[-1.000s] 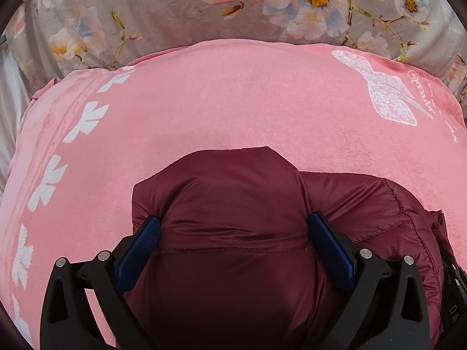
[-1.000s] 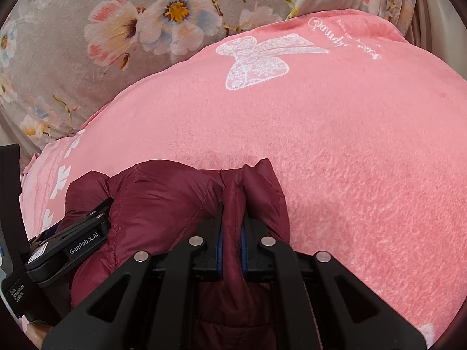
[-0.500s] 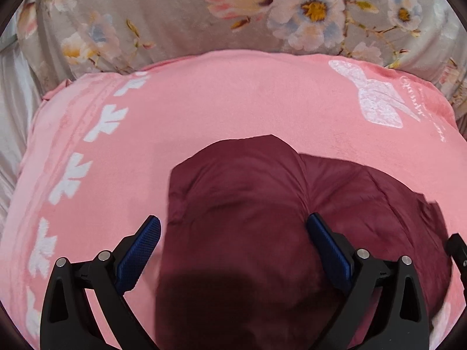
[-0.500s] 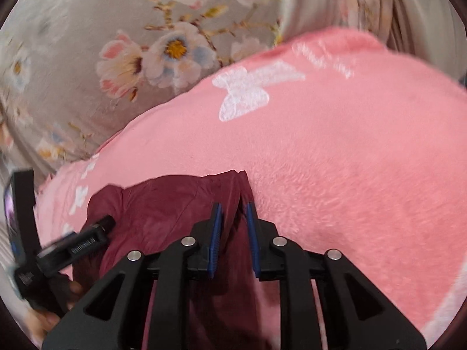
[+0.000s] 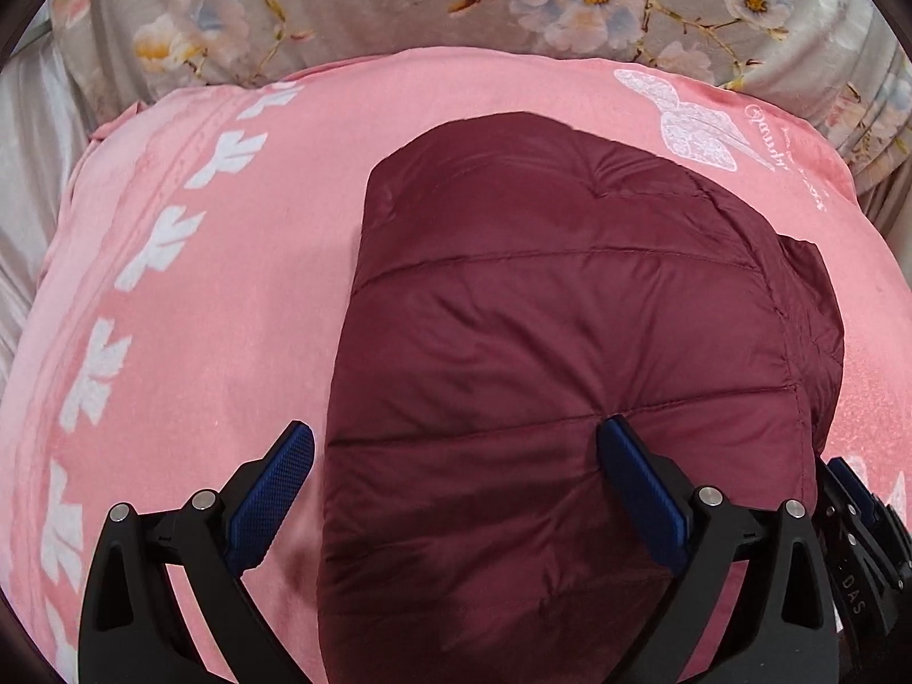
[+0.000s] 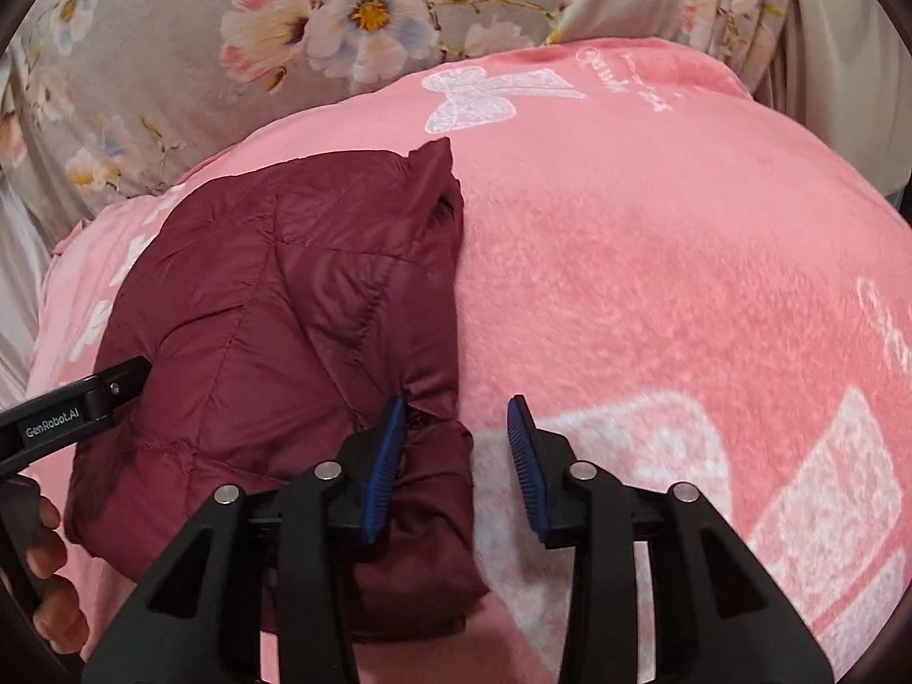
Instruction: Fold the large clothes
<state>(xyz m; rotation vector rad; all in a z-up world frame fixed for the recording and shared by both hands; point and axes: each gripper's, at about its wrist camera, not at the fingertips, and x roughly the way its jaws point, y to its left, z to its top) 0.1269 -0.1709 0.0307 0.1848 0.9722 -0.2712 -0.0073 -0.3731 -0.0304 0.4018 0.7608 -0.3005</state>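
Note:
A maroon quilted puffer jacket point(image 5: 570, 313) lies folded in a compact bundle on a pink blanket point(image 5: 216, 342). My left gripper point(image 5: 456, 450) hovers over its near end, open wide; one pad is off the jacket's left side and the other is above the fabric. In the right wrist view the jacket point(image 6: 273, 313) sits left of centre. My right gripper point(image 6: 456, 433) is at the jacket's right edge with its jaws opening. The left pad brushes the edge, a bit of fabric lies between the jaws, and neither pad presses it. The left gripper point(image 6: 85, 404) shows at the left edge.
The pink blanket point(image 6: 655, 285) bears white butterfly and leaf prints and covers most of the bed. Behind it lies grey floral bedding point(image 5: 399, 5). A hand point(image 6: 45, 570) holds the left tool. The right gripper's body point(image 5: 860, 518) shows at the lower right of the left wrist view.
The right gripper was shut on a pinched fold of the jacket; its jaws have parted and released it. Both grippers have drawn back, and the jacket now lies spread out on the blanket.

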